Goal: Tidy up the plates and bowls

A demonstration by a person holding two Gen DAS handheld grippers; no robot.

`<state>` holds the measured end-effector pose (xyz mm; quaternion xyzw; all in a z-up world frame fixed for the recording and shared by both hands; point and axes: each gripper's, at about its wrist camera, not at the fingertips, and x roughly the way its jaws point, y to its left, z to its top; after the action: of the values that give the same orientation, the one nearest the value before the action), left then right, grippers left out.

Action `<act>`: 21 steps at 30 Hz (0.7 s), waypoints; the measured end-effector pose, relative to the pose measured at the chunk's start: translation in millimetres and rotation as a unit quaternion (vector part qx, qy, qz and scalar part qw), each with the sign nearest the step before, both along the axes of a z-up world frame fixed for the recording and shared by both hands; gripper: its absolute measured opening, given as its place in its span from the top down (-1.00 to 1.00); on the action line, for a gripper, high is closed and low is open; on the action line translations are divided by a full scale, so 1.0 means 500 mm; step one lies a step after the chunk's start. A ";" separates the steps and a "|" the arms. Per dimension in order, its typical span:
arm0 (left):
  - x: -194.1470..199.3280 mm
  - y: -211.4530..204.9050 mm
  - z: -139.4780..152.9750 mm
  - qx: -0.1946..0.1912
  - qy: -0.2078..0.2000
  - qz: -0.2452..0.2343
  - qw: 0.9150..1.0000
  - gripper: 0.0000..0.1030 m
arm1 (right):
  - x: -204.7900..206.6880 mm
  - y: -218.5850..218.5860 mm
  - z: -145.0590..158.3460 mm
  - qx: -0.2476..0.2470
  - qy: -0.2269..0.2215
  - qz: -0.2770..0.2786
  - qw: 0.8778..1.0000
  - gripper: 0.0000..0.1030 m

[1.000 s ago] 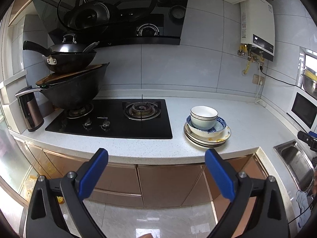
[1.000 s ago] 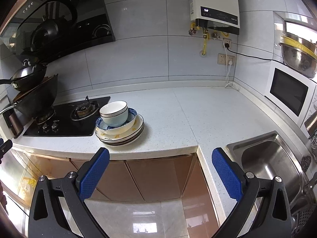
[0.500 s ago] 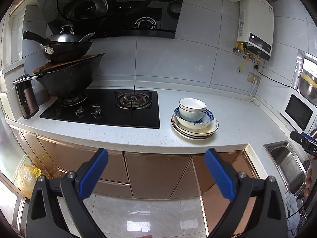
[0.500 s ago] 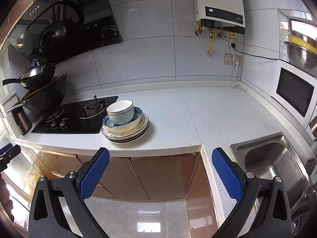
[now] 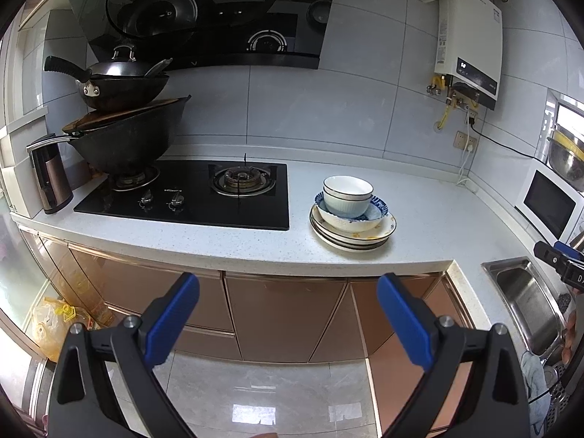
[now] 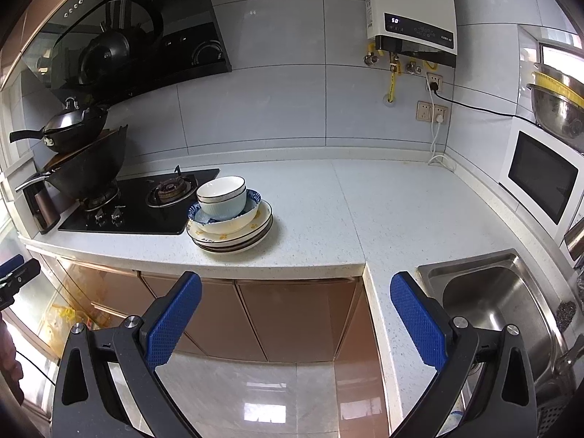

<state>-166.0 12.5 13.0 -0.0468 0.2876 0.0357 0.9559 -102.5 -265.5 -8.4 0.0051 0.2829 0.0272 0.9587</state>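
Left wrist view: dish stack ahead on counter, both claws spread

Left gripper is spread wide, nothing between its blue pads; it hangs off the counter front, cabinet doors directly ahead of the pads. Beyond and left of it: black gas hob, stacked woks on the far-left burner, kettle left of that. Far right: sink, microwave. Nothing stands between claw and stack except the counter edge.

Right gripper is also spread wide and empty, also short of the counter edge. Sink is just right of its right pad, water heater up on the wall.

Plate stack is ahead and slightly left of the right claw, just beside the hob's right edge. Several rimmed plates, a blue-patterned bowl on them, nested white bowls with dark rims on top, sitting off-centre.
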 end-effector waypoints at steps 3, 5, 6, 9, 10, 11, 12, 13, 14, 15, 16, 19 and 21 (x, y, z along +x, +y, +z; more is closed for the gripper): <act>-0.001 0.000 0.000 0.003 0.001 0.001 1.000 -0.92 | -0.003 0.001 -0.001 0.000 0.001 0.000 1.000 -0.98; -0.002 0.000 0.000 0.004 0.002 0.003 1.000 -0.92 | -0.005 0.002 -0.001 -0.001 0.001 0.001 1.000 -0.98; -0.003 0.000 -0.001 0.004 0.002 0.004 1.000 -0.92 | -0.005 0.002 -0.001 -0.001 0.001 0.001 1.000 -0.98; -0.003 0.003 -0.001 0.006 0.002 0.005 1.000 -0.92 | -0.007 0.003 0.001 -0.002 0.000 0.001 1.000 -0.98; -0.004 0.003 -0.001 0.006 0.003 0.006 1.000 -0.92 | -0.005 0.002 0.001 -0.002 0.000 0.001 1.000 -0.98; -0.004 0.004 -0.002 0.006 0.003 0.005 1.000 -0.92 | -0.005 0.003 0.001 -0.002 0.000 0.001 1.000 -0.98; -0.004 0.004 -0.002 0.007 0.003 0.006 1.000 -0.92 | -0.004 0.003 0.001 -0.002 0.000 0.001 1.000 -0.98; -0.006 0.003 -0.002 0.008 0.003 0.007 1.000 -0.92 | -0.004 0.003 0.000 -0.001 0.001 0.001 1.000 -0.98; -0.006 0.003 -0.003 0.008 0.004 0.006 1.000 -0.92 | -0.004 0.003 0.000 -0.002 0.001 0.000 1.000 -0.98; -0.006 0.003 -0.003 0.008 0.005 0.006 1.000 -0.92 | -0.004 0.004 -0.001 -0.003 0.002 0.000 1.000 -0.98; -0.006 0.004 -0.004 0.008 0.005 0.007 1.000 -0.92 | -0.004 0.003 -0.001 -0.003 0.002 0.000 1.000 -0.98; -0.005 0.005 -0.004 0.009 0.006 0.008 1.000 -0.92 | -0.005 0.006 -0.001 -0.004 0.002 -0.001 1.000 -0.98; -0.001 0.007 -0.005 0.009 0.007 0.007 1.000 -0.92 | -0.006 0.007 -0.002 -0.004 0.002 -0.002 1.000 -0.98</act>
<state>-166.6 16.3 10.4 -0.0397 0.2937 0.0453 0.9540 -105.3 -262.2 -9.2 0.0023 0.2852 0.0243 0.9582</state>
